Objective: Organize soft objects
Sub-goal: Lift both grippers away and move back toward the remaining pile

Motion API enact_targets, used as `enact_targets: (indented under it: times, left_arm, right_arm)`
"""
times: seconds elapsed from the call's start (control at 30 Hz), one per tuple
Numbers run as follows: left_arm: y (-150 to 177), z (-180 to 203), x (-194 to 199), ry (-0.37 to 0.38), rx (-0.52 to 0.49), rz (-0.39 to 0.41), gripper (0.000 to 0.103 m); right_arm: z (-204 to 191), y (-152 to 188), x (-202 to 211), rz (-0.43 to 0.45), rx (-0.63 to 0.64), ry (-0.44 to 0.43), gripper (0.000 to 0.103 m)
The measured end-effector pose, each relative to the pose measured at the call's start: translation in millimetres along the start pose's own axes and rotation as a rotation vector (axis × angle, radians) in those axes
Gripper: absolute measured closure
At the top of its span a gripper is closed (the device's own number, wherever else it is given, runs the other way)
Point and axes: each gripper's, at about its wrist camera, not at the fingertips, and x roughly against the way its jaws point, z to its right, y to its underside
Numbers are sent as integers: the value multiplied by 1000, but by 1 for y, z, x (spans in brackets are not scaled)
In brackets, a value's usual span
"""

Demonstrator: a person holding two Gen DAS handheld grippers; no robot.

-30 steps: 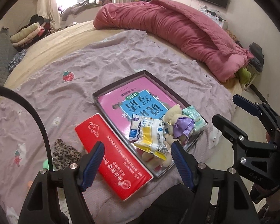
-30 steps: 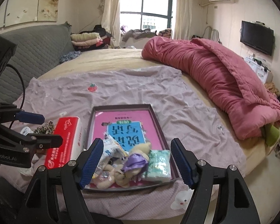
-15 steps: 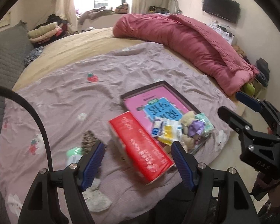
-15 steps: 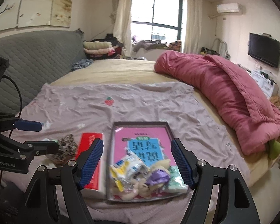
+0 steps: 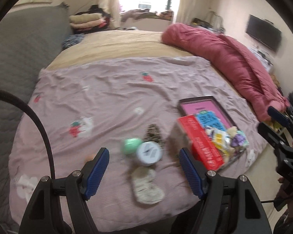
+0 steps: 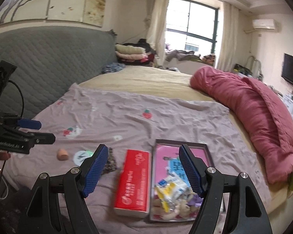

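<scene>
Mauve sheet (image 5: 111,101): spread over the bed, carrying every item of the task.
Shift since a second ago: left view swung off the tray toward the loose pile on its left; right view pulled back, taking in more of the bed.
Left gripper (image 5: 143,172): jaws wide, nothing between them, hovering above the loose pile near the bed's front edge.
Right gripper (image 6: 143,168): jaws wide and empty, poised over the red box and tray.
Tray (image 6: 209,157): dark-rimmed, pink-lined, already holding a plush toy (image 6: 178,207), snack packets (image 6: 171,188) and a purple scrap at its near end.
Red box (image 6: 133,179): lying just beside the tray's left rim.
Loose items: white round lid (image 5: 149,153) touching a green ball (image 5: 130,146), leopard-print cloth (image 5: 154,134) just behind, crumpled pale cloth (image 5: 146,186) nearest the edge, small peach egg-shaped piece (image 6: 62,154) further left.
Meaning for the task: probably part done; left pile likely next, pale cloth or green ball the closest candidates.
Caution: motion blur in left view, details of the pile uncertain.
</scene>
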Motion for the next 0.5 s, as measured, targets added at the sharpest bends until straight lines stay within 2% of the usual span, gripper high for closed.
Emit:
enact_targets:
  times: [0.23,0.5]
  left_arm:
    - [24,-51,-7,-38,83,-44,29]
    - [54,-47,-42,23,78,-147,29]
  right_arm:
    - [-42,-4,-16,-25,71,-69,27]
    - [-71,11,-58,-130,159,-102,27]
